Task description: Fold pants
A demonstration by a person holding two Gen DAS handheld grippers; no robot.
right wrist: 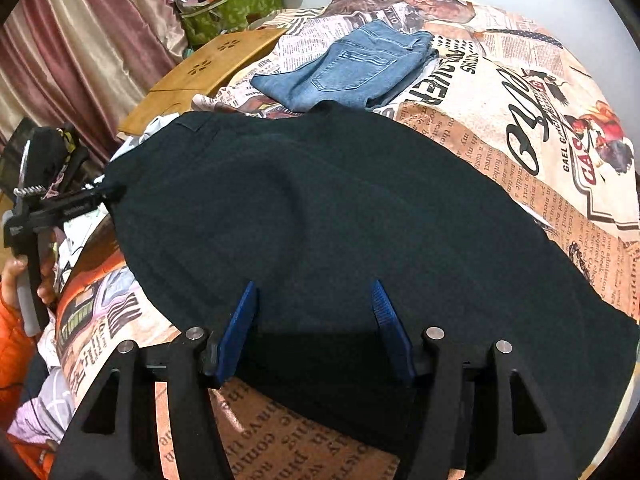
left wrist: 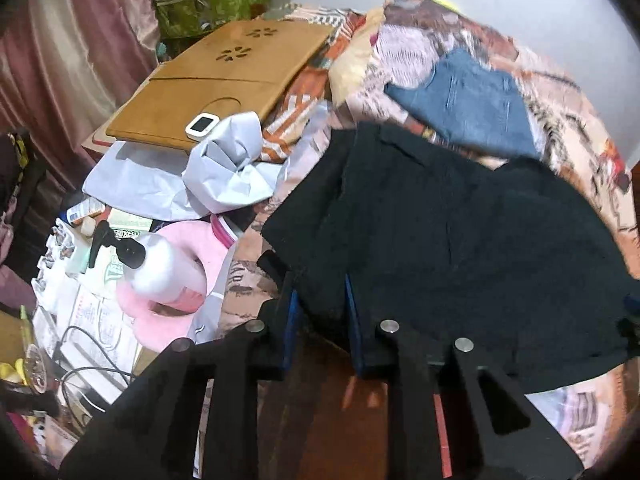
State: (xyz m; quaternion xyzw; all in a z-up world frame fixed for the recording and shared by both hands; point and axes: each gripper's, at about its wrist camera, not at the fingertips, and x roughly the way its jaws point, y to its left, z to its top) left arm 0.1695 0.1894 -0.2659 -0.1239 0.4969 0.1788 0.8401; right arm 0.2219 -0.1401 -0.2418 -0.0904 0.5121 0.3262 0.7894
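Dark, nearly black pants [right wrist: 340, 200] lie spread over a bed with a newspaper-print sheet [right wrist: 520, 120]. In the left wrist view the pants [left wrist: 460, 240] fill the right half, and my left gripper [left wrist: 320, 284] is shut on a fold of their near left edge, with the cloth filling the gap between the blue pads. The right wrist view shows that left gripper [right wrist: 108, 192] at the pants' left edge, held by a hand [right wrist: 16, 276] in an orange sleeve. My right gripper [right wrist: 313, 284] hovers open over the pants' near edge, its blue pads wide apart and gripping nothing.
Folded blue jeans [right wrist: 360, 68] lie on the bed beyond the black pants. Left of the bed are a wooden lap tray [left wrist: 216, 84], crumpled grey wrapping [left wrist: 224, 176], a pump bottle [left wrist: 160, 268] on a pink cushion [left wrist: 160, 320], cables and a green bag [left wrist: 212, 8]. Curtains hang at far left.
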